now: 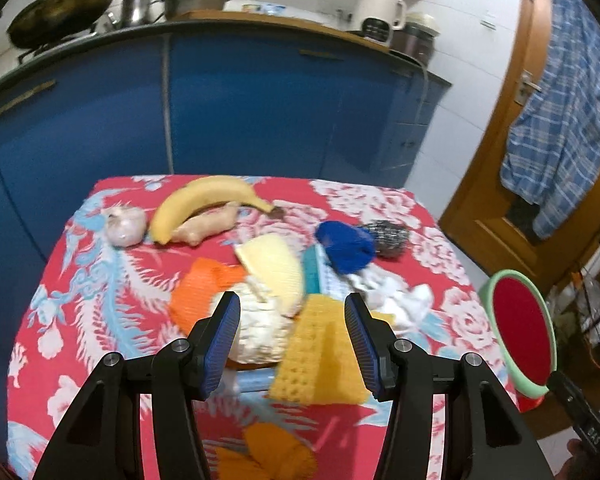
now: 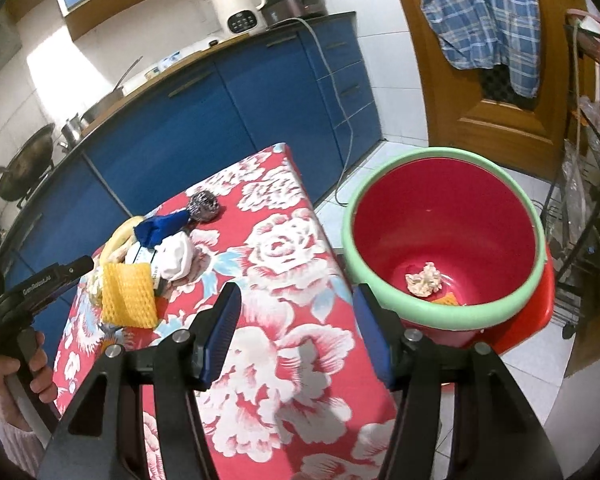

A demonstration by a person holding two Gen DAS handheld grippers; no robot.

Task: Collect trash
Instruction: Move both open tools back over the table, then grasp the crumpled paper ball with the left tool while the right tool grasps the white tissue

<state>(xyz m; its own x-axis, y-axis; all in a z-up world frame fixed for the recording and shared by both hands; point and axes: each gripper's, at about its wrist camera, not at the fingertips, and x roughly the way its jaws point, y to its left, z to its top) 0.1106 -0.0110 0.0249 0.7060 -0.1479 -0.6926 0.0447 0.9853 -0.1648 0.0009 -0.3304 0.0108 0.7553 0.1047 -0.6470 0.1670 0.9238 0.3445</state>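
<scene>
A heap of trash lies on the table with the red floral cloth [image 1: 80, 280]: a yellow foam net [image 1: 320, 356], a white crumpled lump [image 1: 260, 332], an orange net [image 1: 200, 292], a pale yellow piece [image 1: 276, 264], white crumpled tissue [image 1: 396, 300] and a blue scrap [image 1: 344, 246]. My left gripper [image 1: 292, 344] is open and empty, low over the yellow net and white lump. My right gripper [image 2: 296, 332] is open and empty above the table's right edge, beside the red bin with a green rim [image 2: 380, 184]. The bin holds a crumpled wad [image 2: 422, 278] and an orange scrap [image 2: 446, 300].
A banana [image 1: 204, 200], ginger [image 1: 204, 228], garlic [image 1: 126, 222] and a steel scrubber [image 1: 392, 236] lie at the table's far side. Blue cabinets [image 1: 240, 100] stand behind. A wooden door [image 2: 492, 92] with a plaid shirt and a wire rack [image 2: 588, 200] are to the right.
</scene>
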